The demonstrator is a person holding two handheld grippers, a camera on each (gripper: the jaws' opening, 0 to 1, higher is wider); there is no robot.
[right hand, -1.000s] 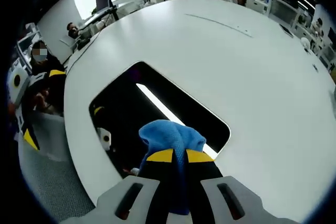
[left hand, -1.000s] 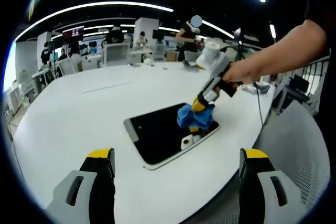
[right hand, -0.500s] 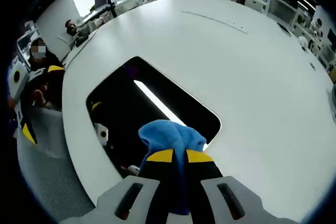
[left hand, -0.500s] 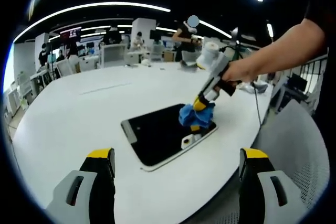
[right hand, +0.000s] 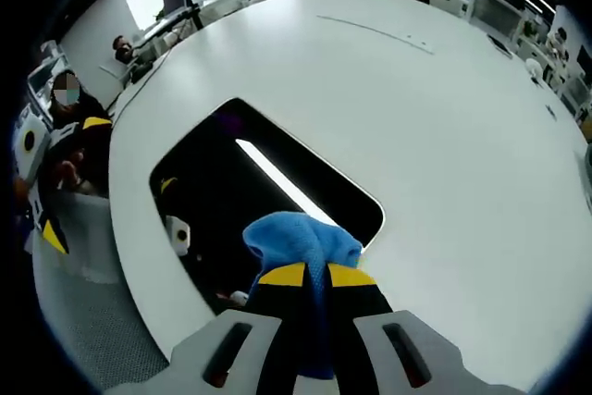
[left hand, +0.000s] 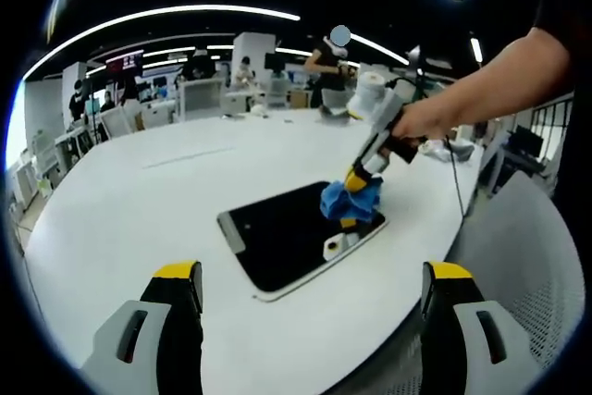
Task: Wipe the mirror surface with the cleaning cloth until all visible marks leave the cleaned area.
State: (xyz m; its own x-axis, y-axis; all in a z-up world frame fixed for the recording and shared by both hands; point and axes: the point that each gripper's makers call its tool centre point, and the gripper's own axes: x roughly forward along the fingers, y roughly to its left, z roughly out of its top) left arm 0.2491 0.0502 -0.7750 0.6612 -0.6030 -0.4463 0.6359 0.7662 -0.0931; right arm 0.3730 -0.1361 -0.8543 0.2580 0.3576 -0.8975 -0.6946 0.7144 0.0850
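A dark rectangular mirror with rounded corners lies flat on the white round table. My right gripper is shut on a bunched blue cleaning cloth, which presses on the mirror's right end. A hand holds that gripper from the right in the left gripper view. My left gripper stands open above the table's near edge, short of the mirror, with nothing between its yellow-tipped fingers.
A grey mesh chair stands at the table's right edge. Desks, chairs, screens and several people fill the room beyond the table. A seated person is at the table's edge in the right gripper view.
The right gripper and cloth have shifted slightly along the mirror's right end and lifted a little. The left gripper stays open and still.
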